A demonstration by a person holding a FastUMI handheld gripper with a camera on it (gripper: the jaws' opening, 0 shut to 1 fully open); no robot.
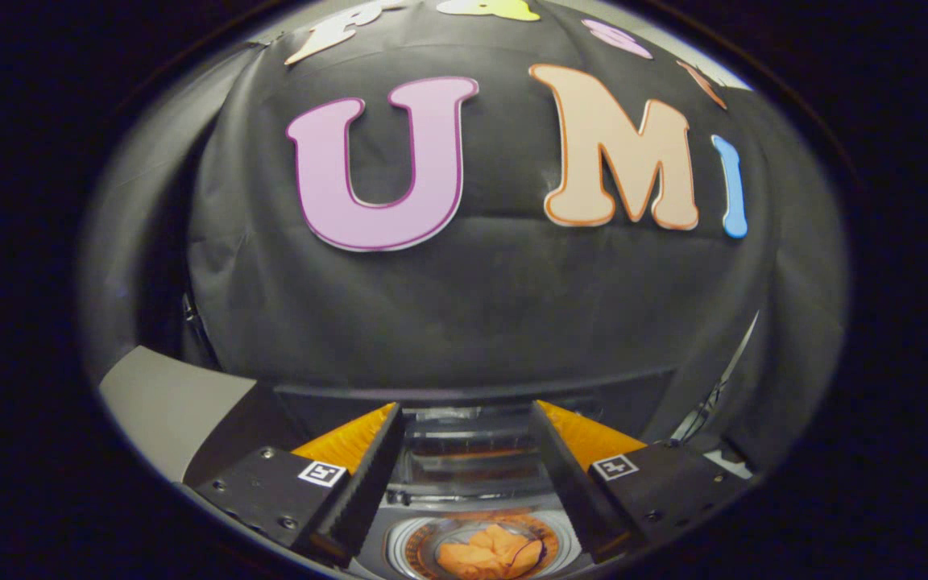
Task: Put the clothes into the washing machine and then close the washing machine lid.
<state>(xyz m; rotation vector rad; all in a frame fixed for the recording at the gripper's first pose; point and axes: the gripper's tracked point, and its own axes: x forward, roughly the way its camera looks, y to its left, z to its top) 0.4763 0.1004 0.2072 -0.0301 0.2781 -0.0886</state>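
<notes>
An orange piece of clothing lies crumpled inside the round drum of the washing machine, below and between my fingers. The machine's clear lid stands raised behind the drum opening, just ahead of my fingertips. My gripper hangs above the machine, open, with a wide gap between its fingers and nothing held. Both fingers point toward the lid and the booth wall beyond it.
A grey flat surface lies to the left of the machine. The black cloth wall rises close behind the machine. A thin pale strip runs down along the wall on the right.
</notes>
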